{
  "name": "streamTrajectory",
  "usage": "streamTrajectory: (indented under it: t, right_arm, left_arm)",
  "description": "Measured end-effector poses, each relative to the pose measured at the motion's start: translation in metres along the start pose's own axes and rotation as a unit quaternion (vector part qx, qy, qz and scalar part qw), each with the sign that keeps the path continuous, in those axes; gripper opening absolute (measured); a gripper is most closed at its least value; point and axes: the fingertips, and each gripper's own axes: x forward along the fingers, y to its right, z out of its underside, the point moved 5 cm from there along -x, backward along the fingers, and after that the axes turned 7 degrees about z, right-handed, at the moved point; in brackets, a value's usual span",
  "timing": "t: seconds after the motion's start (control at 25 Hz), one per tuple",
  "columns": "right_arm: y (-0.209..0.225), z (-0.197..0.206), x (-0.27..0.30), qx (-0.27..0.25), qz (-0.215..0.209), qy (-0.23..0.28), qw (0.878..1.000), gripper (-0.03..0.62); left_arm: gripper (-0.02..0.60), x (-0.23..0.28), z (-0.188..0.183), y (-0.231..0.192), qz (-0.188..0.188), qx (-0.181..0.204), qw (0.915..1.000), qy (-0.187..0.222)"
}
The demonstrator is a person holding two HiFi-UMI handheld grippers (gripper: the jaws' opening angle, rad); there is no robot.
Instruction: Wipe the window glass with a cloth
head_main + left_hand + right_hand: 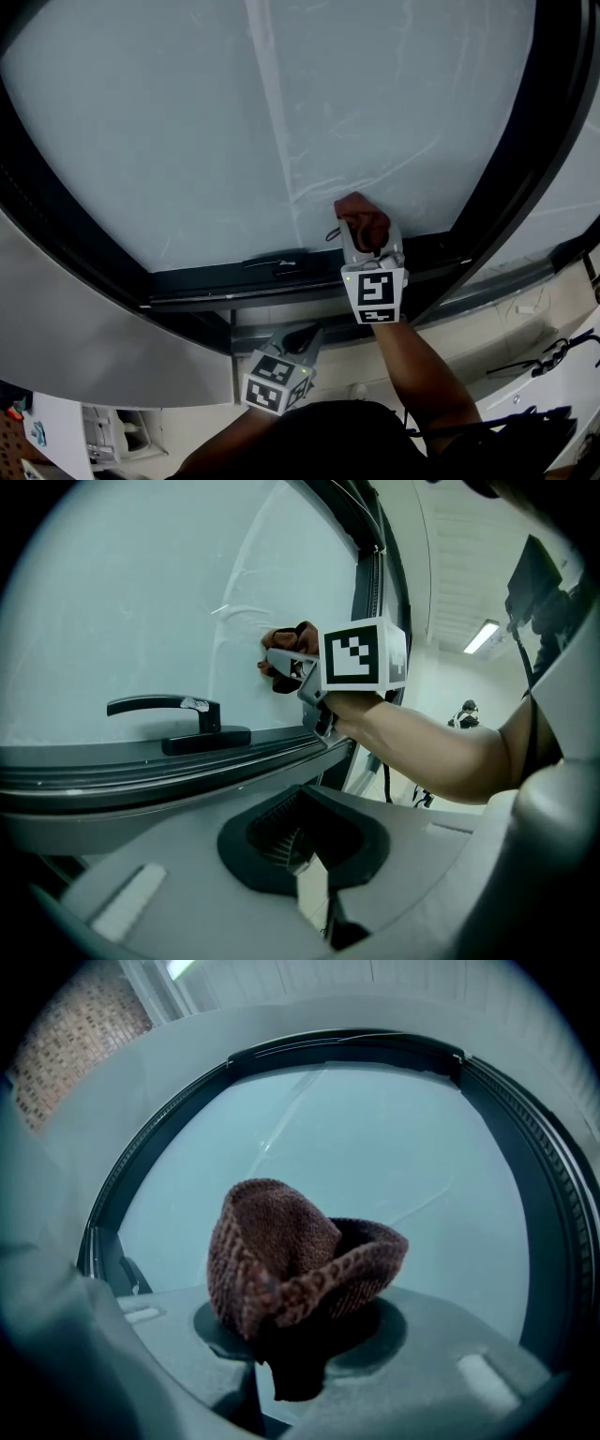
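The window glass (234,112) fills most of the head view as a pale, frosted-looking pane with faint streaks across it. A dark window frame (216,283) runs round it, with the bottom rail crossing just below the middle of that view.

The person's right forearm (422,375) reaches up from the lower edge toward the pane. It carries the right gripper (366,234), which sits just above the bottom rail, right of centre, with its marker cube (375,295) facing the camera. In the right gripper view its jaws are clamped on a brown knitted cloth (291,1260). The cloth bunches up out of them in a folded cup shape, and the head view shows the bunch held against the lowest part of the glass.

The left gripper (305,336) hangs lower, below the rail and left of the right arm, well apart from the pane. In its own view the jaws are drawn together with nothing between them.

A dark lever handle (169,705) lies level on the rail, left of the cloth.
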Motion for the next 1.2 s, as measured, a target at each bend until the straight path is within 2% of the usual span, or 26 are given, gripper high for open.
streamTrajectory:
  t: [0.84, 1.2]
  right_arm:
    - [-0.018, 0.060, -0.009, -0.022, -0.018, -0.070, 0.997, 0.129]
    - [-0.021, 0.073, -0.011, -0.036, -0.025, -0.093, 0.995, 0.129]
  left_arm:
    - [0.017, -0.002, -0.001, 0.001, 0.001, 0.005, 1.0000, -0.001]
    - [0.017, -0.002, 0.000, 0.003, 0.002, 0.004, 1.0000, -0.001]
